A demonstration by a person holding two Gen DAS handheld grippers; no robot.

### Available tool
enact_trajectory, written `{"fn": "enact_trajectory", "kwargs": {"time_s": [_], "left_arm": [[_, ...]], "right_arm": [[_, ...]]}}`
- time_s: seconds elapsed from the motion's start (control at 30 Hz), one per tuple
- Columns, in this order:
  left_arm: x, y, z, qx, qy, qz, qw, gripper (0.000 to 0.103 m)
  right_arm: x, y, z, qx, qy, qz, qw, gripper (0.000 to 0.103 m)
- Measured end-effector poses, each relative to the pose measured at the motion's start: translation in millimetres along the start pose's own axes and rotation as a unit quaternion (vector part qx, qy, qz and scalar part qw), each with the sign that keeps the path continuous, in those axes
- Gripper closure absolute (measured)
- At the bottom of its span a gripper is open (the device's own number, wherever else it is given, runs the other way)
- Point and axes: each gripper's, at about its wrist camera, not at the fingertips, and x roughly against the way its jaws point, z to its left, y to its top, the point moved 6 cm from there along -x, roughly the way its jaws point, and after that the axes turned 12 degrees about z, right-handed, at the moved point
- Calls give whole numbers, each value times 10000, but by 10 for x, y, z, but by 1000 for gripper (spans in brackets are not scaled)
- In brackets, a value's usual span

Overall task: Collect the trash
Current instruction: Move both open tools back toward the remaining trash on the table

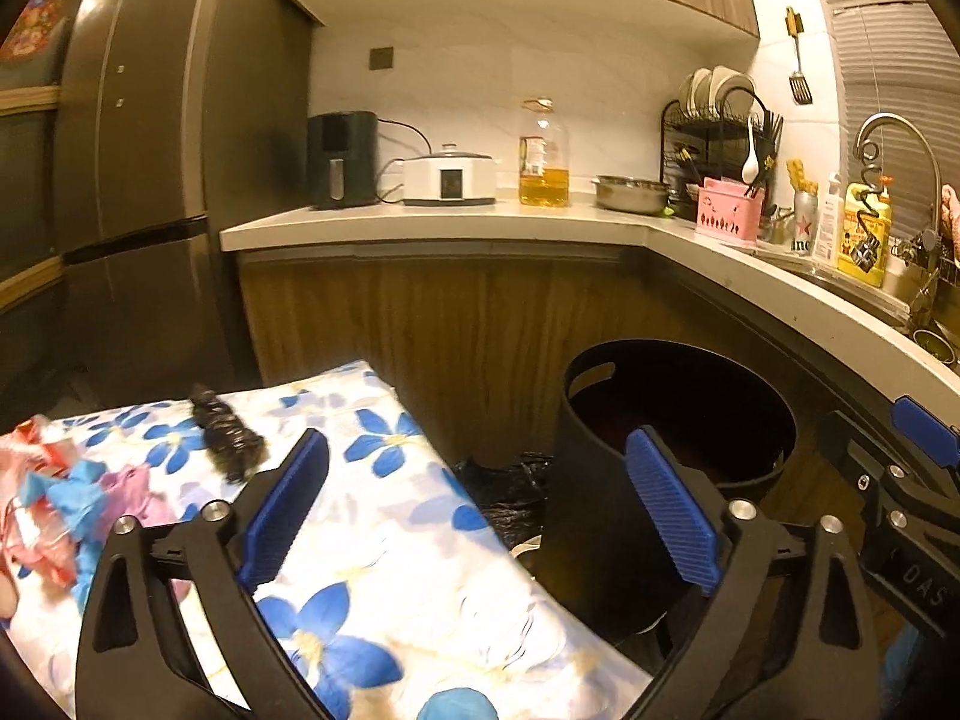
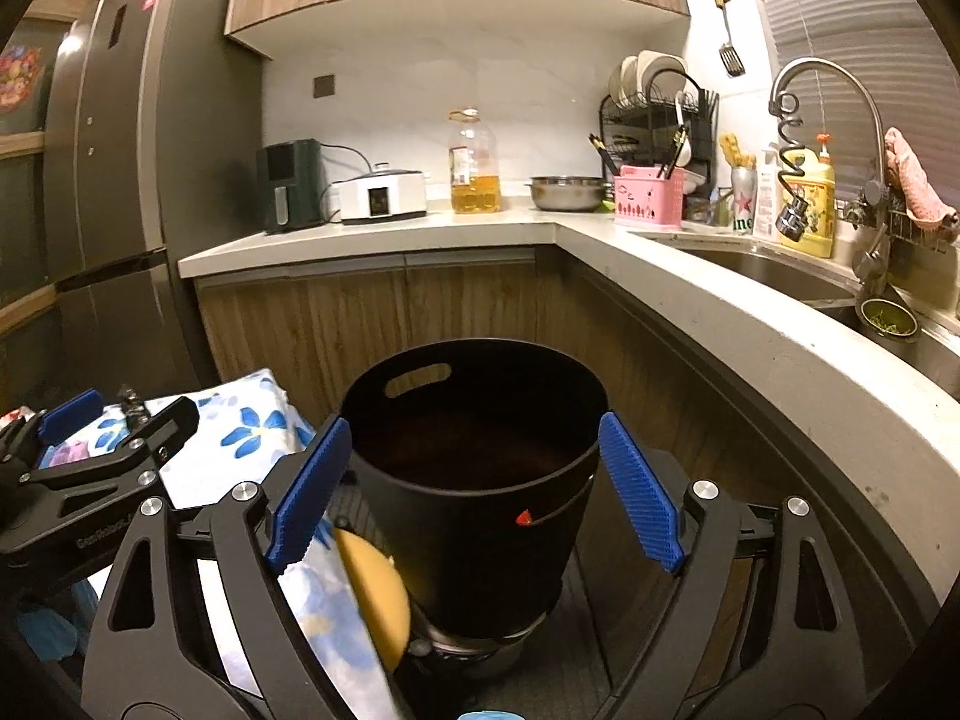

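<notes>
Trash (image 1: 54, 492) sits heaped on the floral desk (image 1: 384, 540) — left tool (image 1: 477, 510) and right tool (image 2: 474, 492) both gape empty, so reach left, pinch low, then swing to the black bin (image 2: 480, 480).

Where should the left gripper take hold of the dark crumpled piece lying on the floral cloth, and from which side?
Grip the dark crumpled piece across its narrow width near the middle, coming down from above. It lies long and thin on the floral cloth, apart from the colourful scraps, so its sides are free. The left gripper is open and would likely need to shift left over it.
</notes>
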Motion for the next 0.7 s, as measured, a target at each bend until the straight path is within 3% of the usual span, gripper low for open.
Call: {"fn": "enact_trajectory", "kwargs": {"time_s": [0.33, 0.7], "left_arm": [[372, -245, 319, 207, 224, -63, 9995, 6], [726, -479, 665, 448, 468, -155, 9978, 6]], "right_arm": [[339, -177, 244, 68, 130, -62, 9999, 13], [603, -357, 623, 272, 434, -91, 9986, 13]]}}
